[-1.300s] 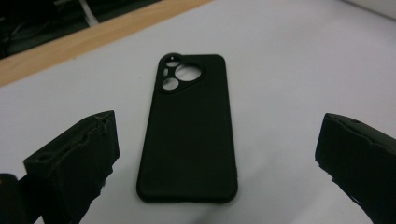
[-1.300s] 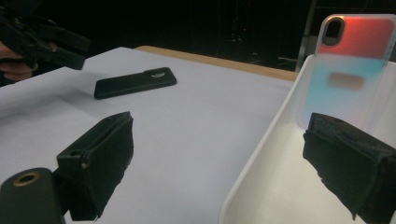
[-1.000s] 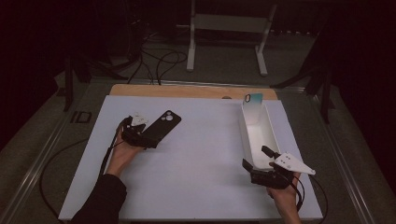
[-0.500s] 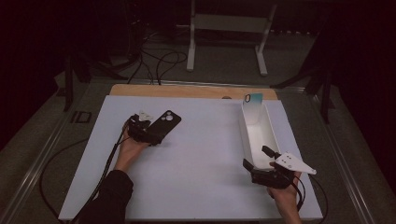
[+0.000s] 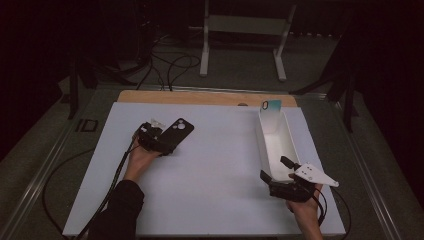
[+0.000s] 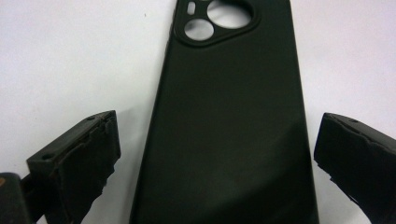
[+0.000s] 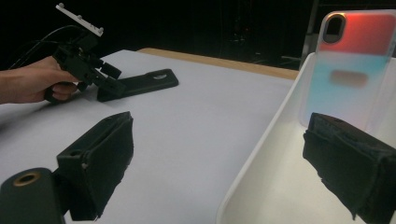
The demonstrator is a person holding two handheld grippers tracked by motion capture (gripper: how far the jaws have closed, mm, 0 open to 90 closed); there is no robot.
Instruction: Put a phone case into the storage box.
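Note:
A black phone case [image 6: 229,116] lies flat, camera cut-outs away from me, on the white table sheet [image 5: 220,170]. My left gripper [image 6: 219,158] is open, with one jaw on each side of the case's near end and a gap on both sides. From above, the left gripper [image 5: 164,142] sits at the near end of the black case [image 5: 180,129]. My right gripper [image 7: 224,168] is open and straddles the near wall of a white tray [image 7: 261,154]. A translucent red-to-blue phone case [image 7: 352,60] stands against the tray's far end. From above, the right gripper [image 5: 275,169] is at the tray's [image 5: 260,135] near corner.
A wooden strip [image 5: 200,97] borders the sheet's far edge. Cables trail from both grippers across the table and off it. A white metal stand [image 5: 245,30] is on the floor beyond the table. The surroundings are dark.
My left gripper has edged forward along the black phone case, so its jaws now flank the case's near end. The right gripper has stayed put at the tray.

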